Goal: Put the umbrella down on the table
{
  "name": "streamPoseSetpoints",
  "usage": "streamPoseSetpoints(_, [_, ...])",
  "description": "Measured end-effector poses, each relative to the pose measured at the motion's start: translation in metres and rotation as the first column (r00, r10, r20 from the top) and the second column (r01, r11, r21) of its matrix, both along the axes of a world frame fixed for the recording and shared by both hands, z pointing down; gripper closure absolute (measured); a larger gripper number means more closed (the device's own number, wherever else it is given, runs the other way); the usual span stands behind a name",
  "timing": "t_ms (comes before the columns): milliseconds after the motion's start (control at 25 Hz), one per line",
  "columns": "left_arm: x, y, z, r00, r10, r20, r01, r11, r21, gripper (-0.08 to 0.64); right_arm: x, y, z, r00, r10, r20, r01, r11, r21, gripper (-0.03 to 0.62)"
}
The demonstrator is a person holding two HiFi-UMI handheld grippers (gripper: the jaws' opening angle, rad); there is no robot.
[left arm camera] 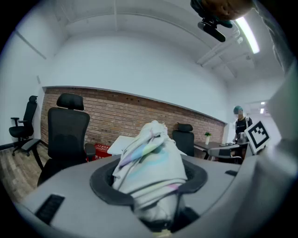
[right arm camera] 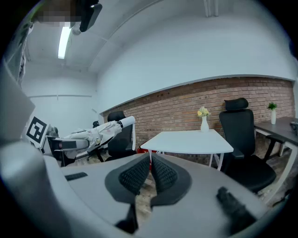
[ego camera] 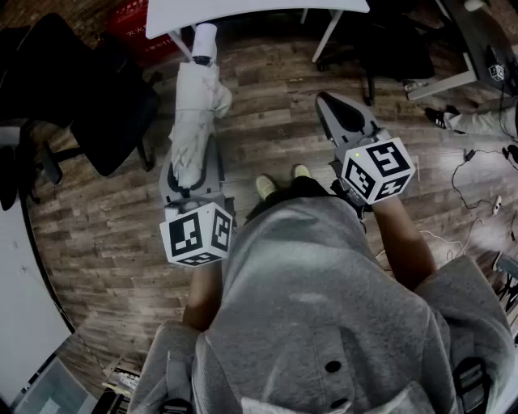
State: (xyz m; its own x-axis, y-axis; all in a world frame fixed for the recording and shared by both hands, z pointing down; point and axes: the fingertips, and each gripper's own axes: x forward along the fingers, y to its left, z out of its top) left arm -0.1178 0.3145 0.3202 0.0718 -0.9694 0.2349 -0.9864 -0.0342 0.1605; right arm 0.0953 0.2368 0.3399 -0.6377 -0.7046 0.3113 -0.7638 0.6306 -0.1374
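- Note the left gripper (ego camera: 193, 166) pinching the folded white umbrella (ego camera: 197, 113) by the end farthest from the table (ego camera: 243, 12), with jaws forced wide by the bundled cloth.
- See the umbrella up in the air, short of the table's near edge, aiming its capped far end at that edge; not yet resting on the tabletop.
- Note the right gripper (ego camera: 324, 99) pressed together on nothing, also short of the table, toward its right half.
- Raise the capped end above the level of the tabletop before going forward; otherwise likely to knock the table's edge or slide under it.
- Carry forward until most of the length hangs over the tabletop, not just the far end.
- Level the bundle, then lower so as to touch the tabletop along the whole length at once.
- Spread the left jaws only with the weight fully on the table; judged likely to roll, so aim for the table's middle, away from its edges.
- Steer clear of the black chair (ego camera: 113, 105) left of the table.
- Bring the shut right gripper alongside as a stop, if needed.
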Motion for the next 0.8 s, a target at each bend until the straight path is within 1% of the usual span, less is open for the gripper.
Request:
streamPoseSetpoints(200, [0.002,0.002,-0.006,1.000,0.010,-0.002,-0.010,1.000,0.007,0.314,0.000,0.005,-0.004,1.000,-0.002,-0.007,0.002,1.000,0.000,0.563])
streamPoseSetpoints(480, [0.001,0.004,-0.013,1.000,0.025,-0.006,-0.025,0.999,0.027,0.314,0.004,0.006,-0.008,0.999,0.034,0.005,-0.034,0.999,0.006,0.563])
streamPoseSetpoints(800, [0.003,0.004,-0.014,0.999,0.040,-0.005,-0.040,0.999,0.034,0.314,0.007,0.009,-0.009,0.999,0.045,0.016,-0.046,0.999,0.013,0.563])
